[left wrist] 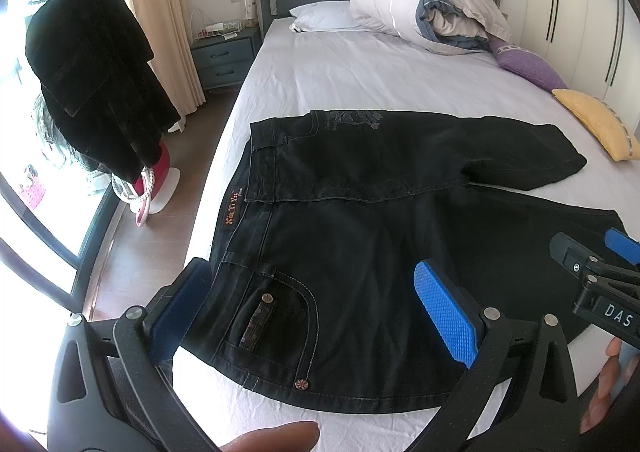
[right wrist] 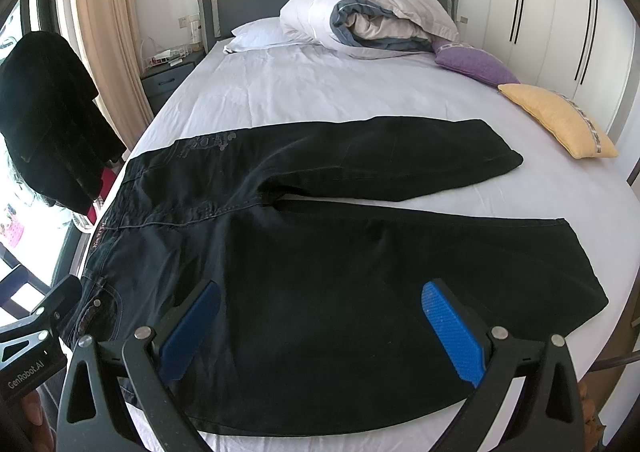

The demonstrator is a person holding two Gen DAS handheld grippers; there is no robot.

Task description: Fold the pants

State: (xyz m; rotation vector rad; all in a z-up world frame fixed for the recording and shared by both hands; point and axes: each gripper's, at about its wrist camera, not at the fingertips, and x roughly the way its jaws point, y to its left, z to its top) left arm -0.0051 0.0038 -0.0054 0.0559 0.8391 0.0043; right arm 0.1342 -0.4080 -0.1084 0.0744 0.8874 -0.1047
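Tools open; pants flat, waistband left, legs right.

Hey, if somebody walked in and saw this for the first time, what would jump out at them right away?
The black pants spread flat across the near end of the white bed, legs splayed apart toward the right, waistband at the left edge. Both the left gripper and the right gripper hover open over the near leg, blue pads wide apart. At the headboard sits a rolled duvet, with a purple cushion and a yellow cushion along the right side.
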